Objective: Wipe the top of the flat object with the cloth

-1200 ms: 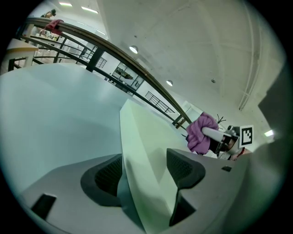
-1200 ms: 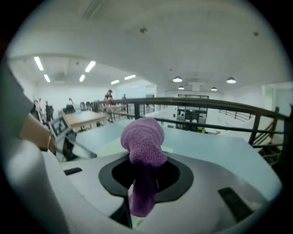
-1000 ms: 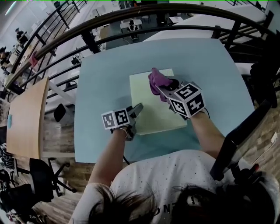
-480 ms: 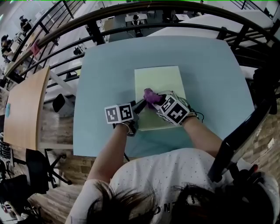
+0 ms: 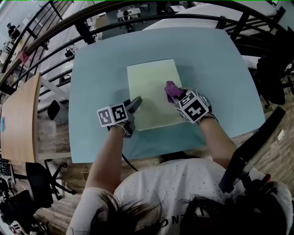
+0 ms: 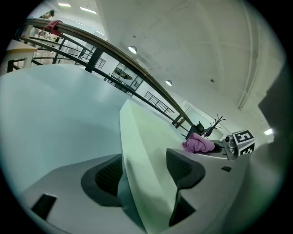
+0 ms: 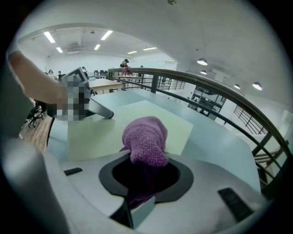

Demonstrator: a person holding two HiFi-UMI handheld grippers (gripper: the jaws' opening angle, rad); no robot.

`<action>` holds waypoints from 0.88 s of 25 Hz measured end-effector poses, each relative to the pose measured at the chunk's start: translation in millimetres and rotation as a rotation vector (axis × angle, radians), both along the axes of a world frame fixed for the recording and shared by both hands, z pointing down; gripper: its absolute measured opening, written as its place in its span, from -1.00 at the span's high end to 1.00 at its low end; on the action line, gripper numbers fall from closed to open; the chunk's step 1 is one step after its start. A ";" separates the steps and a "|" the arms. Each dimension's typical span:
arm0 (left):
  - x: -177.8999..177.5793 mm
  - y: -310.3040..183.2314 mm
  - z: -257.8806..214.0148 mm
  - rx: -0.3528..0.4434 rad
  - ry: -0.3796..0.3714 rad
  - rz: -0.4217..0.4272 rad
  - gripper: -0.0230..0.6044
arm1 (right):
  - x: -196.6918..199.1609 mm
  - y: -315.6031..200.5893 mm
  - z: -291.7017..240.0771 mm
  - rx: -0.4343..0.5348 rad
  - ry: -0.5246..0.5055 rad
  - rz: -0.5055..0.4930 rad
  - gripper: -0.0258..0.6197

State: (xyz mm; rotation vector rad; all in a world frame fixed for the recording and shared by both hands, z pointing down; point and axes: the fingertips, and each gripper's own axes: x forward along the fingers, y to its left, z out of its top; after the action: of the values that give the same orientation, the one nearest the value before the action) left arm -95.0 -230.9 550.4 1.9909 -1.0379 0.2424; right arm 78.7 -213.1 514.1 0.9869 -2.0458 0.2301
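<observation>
A pale green flat board point(image 5: 150, 87) lies on the light blue table point(image 5: 101, 64). My left gripper point(image 5: 136, 104) is at the board's near left edge. In the left gripper view its jaws point(image 6: 146, 169) sit one on each side of the board point(image 6: 142, 132) and clamp it. My right gripper point(image 5: 178, 97) is shut on a bunched purple cloth point(image 5: 172, 91), which presses on the right part of the board top. In the right gripper view the cloth point(image 7: 145, 139) bulges out of the jaws point(image 7: 145, 176) over the board point(image 7: 132, 119).
A black railing point(image 5: 138, 13) curves behind the table's far edge. A wooden table point(image 5: 20, 119) and an office chair point(image 5: 41, 183) stand lower to the left. A dark post point(image 5: 257, 137) rises at the near right. The person's arms reach in from the near edge.
The right gripper carried the cloth from the board's far part to its near left, then across to the right side. The left gripper stayed on the board's edge.
</observation>
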 end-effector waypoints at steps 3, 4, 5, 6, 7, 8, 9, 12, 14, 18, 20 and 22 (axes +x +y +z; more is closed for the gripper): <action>6.7 1.5 0.1 -0.013 0.010 0.013 -0.02 | 25.7 6.9 -4.2 0.013 0.020 0.019 0.65; 7.2 1.3 -0.3 -0.018 0.016 0.019 -0.02 | 33.1 8.8 -4.0 0.004 0.018 0.036 0.65; 6.7 1.2 -0.8 -0.022 0.018 0.021 -0.02 | 40.1 9.9 -3.6 -0.008 0.020 0.055 0.65; 5.9 0.8 -1.3 -0.022 0.016 0.019 -0.02 | 47.9 10.1 -3.0 -0.019 0.039 0.070 0.65; 5.3 0.2 -1.7 -0.018 0.011 0.014 -0.02 | 57.9 9.6 -1.3 -0.027 0.086 0.079 0.66; 5.3 -0.6 -2.0 -0.014 0.006 0.008 -0.02 | 70.2 9.1 1.2 -0.028 0.154 0.082 0.66; 5.8 -1.4 -2.1 -0.010 0.004 0.003 -0.02 | 82.4 8.7 2.5 -0.017 0.217 0.081 0.66; 9.1 -4.0 -0.9 -0.004 0.002 -0.003 -0.02 | 90.5 5.4 -16.0 0.066 0.108 0.093 0.66; 9.1 -4.4 -1.0 -0.004 0.004 -0.002 -0.02 | 65.4 -1.1 -46.5 0.108 -0.119 0.072 0.64; 4.6 1.4 -0.4 -0.010 0.011 0.000 -0.02 | -51.7 5.9 -94.1 0.065 -0.461 -0.220 0.63; 0.0 -1.5 -2.4 -0.011 0.014 -0.005 -0.02 | -117.3 26.4 -87.0 -0.015 -0.489 -0.425 0.63; -2.2 -1.9 -0.8 -0.006 0.012 -0.010 -0.02 | -154.5 50.3 -51.7 -0.109 -0.390 -0.562 0.63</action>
State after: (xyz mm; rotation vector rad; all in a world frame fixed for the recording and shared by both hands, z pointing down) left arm -97.2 -232.7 549.5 1.9792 -1.0381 0.2284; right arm -75.9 -162.8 462.4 0.2827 -2.5420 0.2420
